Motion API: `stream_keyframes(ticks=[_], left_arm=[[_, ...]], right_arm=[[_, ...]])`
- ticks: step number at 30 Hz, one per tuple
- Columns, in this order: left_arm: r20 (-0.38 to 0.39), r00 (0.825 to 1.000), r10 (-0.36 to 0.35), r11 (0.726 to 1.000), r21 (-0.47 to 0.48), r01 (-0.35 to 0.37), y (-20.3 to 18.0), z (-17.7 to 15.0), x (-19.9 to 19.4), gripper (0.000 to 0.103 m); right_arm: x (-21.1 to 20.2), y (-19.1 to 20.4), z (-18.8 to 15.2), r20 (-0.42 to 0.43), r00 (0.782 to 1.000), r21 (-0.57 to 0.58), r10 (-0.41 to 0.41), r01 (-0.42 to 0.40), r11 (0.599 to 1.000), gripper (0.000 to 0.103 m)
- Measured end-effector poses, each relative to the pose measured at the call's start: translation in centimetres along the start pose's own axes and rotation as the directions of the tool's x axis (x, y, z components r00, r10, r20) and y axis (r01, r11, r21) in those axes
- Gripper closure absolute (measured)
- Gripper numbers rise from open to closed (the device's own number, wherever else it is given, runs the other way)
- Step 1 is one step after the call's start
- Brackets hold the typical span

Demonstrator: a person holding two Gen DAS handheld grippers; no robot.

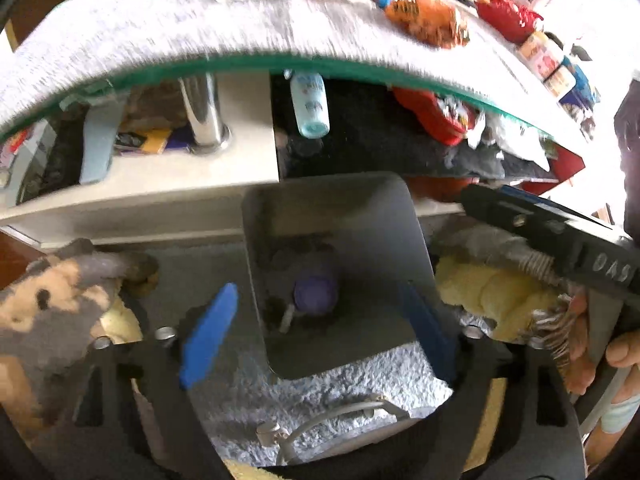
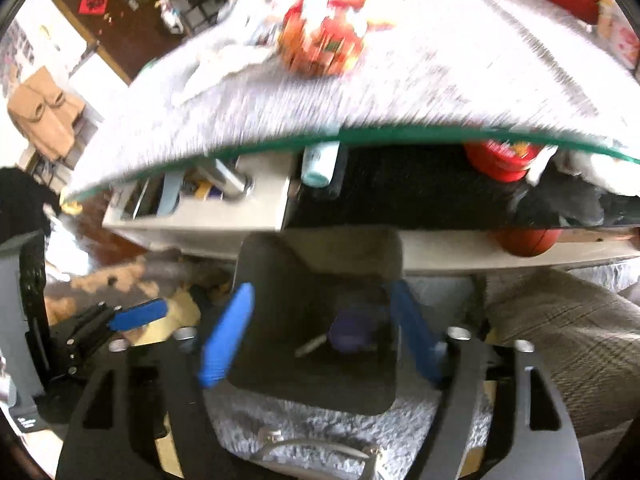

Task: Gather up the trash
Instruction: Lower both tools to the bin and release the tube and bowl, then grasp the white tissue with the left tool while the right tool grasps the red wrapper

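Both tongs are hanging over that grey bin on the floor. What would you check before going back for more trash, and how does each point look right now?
1. Left tongs empty: ok, jaws wide, nothing between them.
2. Right tongs empty: ok, jaws wide, nothing between them.
3. Trash landed in the grey bin: ok, a purple item and a small white stick lie at the bottom.
4. Bin upright on the rug: ok.
5. More trash to fetch: ok, an orange wrapper lies on the glass-edged table.
6. Room left in the bin: ok, mostly empty.
7. Tongs clear of each other: cannot tell, they hang close together.
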State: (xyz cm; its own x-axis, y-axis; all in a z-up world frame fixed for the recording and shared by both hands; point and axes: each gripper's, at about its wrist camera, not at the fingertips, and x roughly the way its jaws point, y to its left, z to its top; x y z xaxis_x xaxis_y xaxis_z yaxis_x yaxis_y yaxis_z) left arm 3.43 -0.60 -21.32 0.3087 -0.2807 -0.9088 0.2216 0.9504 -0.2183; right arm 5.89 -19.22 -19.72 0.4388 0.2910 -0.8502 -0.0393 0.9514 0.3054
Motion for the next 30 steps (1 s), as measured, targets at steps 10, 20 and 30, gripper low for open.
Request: stream_keyframes(ticks=[10,20,30], left_arm=[[0.121,0.992,0.034,0.999,-0.014,-0.032,0.5,3.1,-4.5,0.008],[0.189,0.975,0.112,0.994,-0.017,-0.111,1.6,8.3,-6.2,0.008],[0.213,0.967,0.143,0.99,-0.03,-0.139,2.7,14.3,-4.7,0.008]], right_arm=[[-4.2,-1.1,3.8,0.139,0.99,0.014,-0.031,0.029,0.999,0.012],[-3.9,-0.1,7.5,0.178,0.983,-0.03,-0.034,0.04,0.999,0.012],[-1.5,0.9,10.9,0.187,0.982,-0.082,-0.014,0.03,0.996,0.014]])
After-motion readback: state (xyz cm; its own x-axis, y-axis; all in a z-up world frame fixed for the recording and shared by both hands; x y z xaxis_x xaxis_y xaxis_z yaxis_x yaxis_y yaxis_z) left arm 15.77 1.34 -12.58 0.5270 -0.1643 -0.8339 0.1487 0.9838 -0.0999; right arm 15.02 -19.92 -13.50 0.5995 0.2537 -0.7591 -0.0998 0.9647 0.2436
